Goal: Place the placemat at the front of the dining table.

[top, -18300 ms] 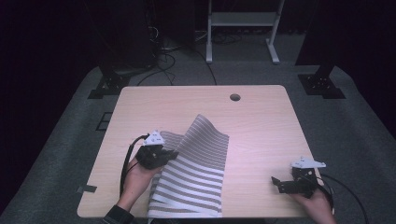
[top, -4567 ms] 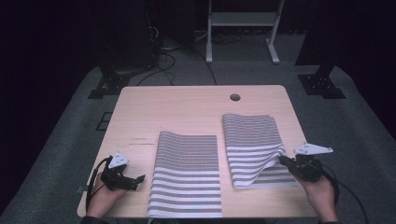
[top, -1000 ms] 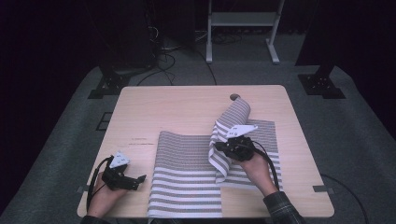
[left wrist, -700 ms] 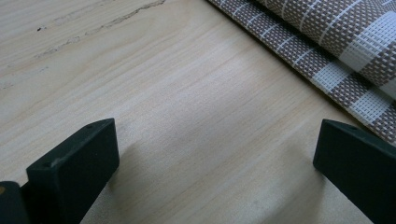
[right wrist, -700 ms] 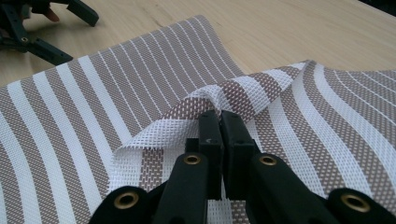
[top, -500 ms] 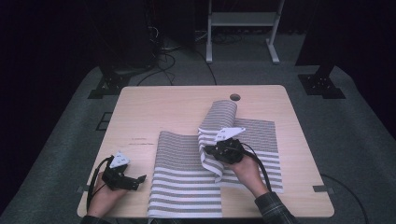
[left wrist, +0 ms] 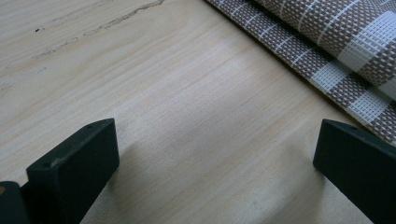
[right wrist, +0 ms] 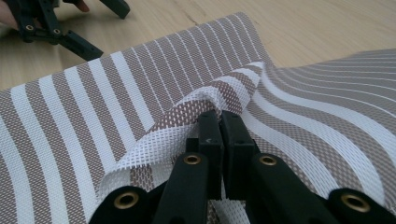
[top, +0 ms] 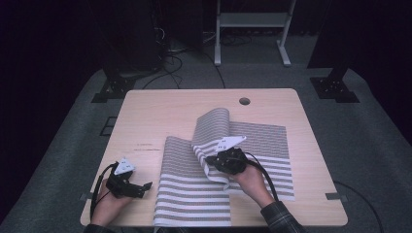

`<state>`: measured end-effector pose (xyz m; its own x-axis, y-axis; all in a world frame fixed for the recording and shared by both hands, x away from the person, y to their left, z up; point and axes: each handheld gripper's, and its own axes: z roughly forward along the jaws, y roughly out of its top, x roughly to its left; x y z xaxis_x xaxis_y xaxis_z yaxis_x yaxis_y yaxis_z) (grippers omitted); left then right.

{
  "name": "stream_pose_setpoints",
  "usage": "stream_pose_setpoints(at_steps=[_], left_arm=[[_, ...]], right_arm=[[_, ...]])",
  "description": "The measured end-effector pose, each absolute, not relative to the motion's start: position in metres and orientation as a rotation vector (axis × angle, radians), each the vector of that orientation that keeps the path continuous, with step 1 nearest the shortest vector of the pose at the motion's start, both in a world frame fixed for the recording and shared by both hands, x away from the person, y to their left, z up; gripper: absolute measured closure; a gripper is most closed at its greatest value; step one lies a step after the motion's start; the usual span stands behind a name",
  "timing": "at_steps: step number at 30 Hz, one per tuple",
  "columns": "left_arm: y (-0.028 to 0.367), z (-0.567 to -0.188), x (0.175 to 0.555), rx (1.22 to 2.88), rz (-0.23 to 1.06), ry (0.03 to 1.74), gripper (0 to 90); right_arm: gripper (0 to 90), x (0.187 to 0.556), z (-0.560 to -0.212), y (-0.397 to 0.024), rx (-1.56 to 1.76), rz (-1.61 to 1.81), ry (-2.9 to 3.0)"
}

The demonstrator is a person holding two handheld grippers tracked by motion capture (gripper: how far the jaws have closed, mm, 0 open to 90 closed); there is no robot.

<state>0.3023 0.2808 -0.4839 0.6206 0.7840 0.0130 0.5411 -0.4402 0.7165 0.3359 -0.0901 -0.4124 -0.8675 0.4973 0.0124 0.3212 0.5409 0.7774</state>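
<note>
The right gripper (top: 210,160) has its jaws clenched on the edge of the right mat (top: 262,145), pinching a puckered fold of the weave, as the right gripper view shows (right wrist: 219,100); the lifted flap arches up and over toward the left mat (top: 189,194), which lies flat at the near middle of the table (top: 145,111). The left gripper (top: 144,187) rests on bare wood just beside the left mat's edge, jaws released and holding nothing (left wrist: 210,154).

The step looks like folding or laying the right mat over its neighbour; to do it well, keep the pinch firm and carry the edge low and level so that the stripes stay parallel and the flap does not twist; the free gripper could pin the left mat against sliding.

The left mat's long axis runs from near edge to far, stripes crosswise; the right mat lies alongside it, its near-left part curled up, the rest flat toward the table's right.
</note>
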Motion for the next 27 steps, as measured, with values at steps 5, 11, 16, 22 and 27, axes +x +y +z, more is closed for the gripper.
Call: stream_pose_setpoints(at_steps=[5,11,16,22,27], left_arm=[[0.281,-0.484,0.302,2.154,0.453,1.033,0.0],[0.280,-0.484,0.302,2.155,0.453,1.032,0.0],[0.281,-0.484,0.302,2.157,0.452,1.031,0.0],[0.281,-0.484,0.302,2.159,0.451,1.031,0.0],[0.281,-0.484,0.302,2.159,0.451,1.031,0.0]], right_arm=[[87.8,0.333,-0.412,-0.081,0.668,1.239,2.583],[87.9,0.333,-0.411,-0.074,0.652,1.240,2.590],[87.9,0.332,-0.405,-0.065,0.633,1.269,2.582],[87.9,0.331,-0.399,-0.053,0.606,1.298,2.583],[87.9,0.331,-0.396,-0.035,0.565,1.297,2.597]])
